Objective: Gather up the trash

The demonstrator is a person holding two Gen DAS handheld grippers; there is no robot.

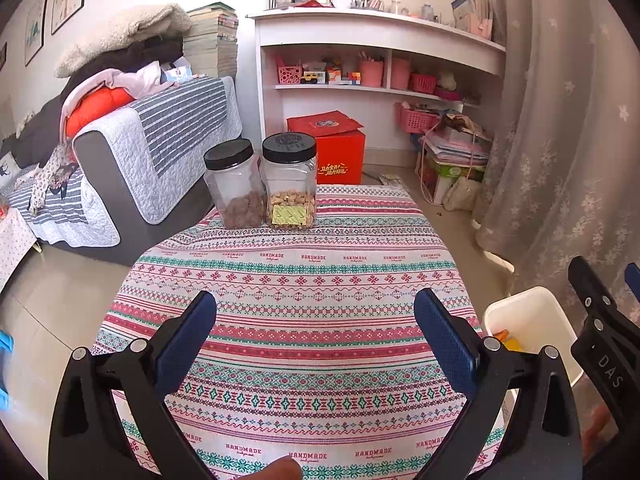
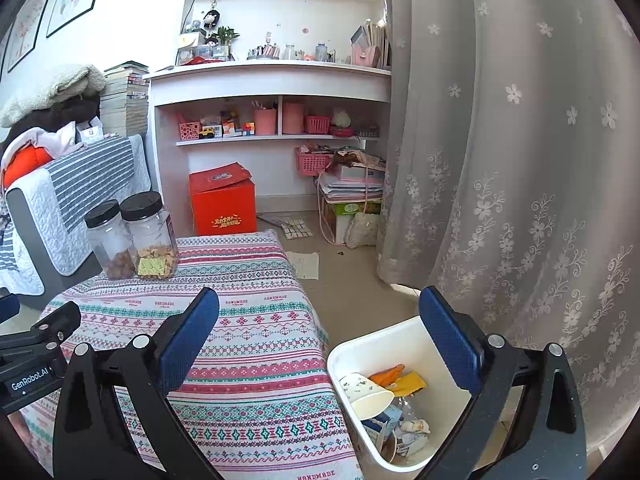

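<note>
Trash [image 2: 384,400], a paper cup and wrappers, lies in the white bin [image 2: 400,332] just below the right tool [image 2: 319,332], whose jaws stand wide and empty, while the left tool [image 1: 315,334], equally wide, hangs over bare counter [image 1: 312,280], suggesting collection is finished.

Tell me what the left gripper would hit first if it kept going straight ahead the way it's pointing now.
Probably the two black-lidded jars at the far end of the patterned tablecloth. The left gripper is open and empty, and the cloth ahead looks bare up to them. If it points slightly down, it may touch the cloth first; depth is unclear.
</note>
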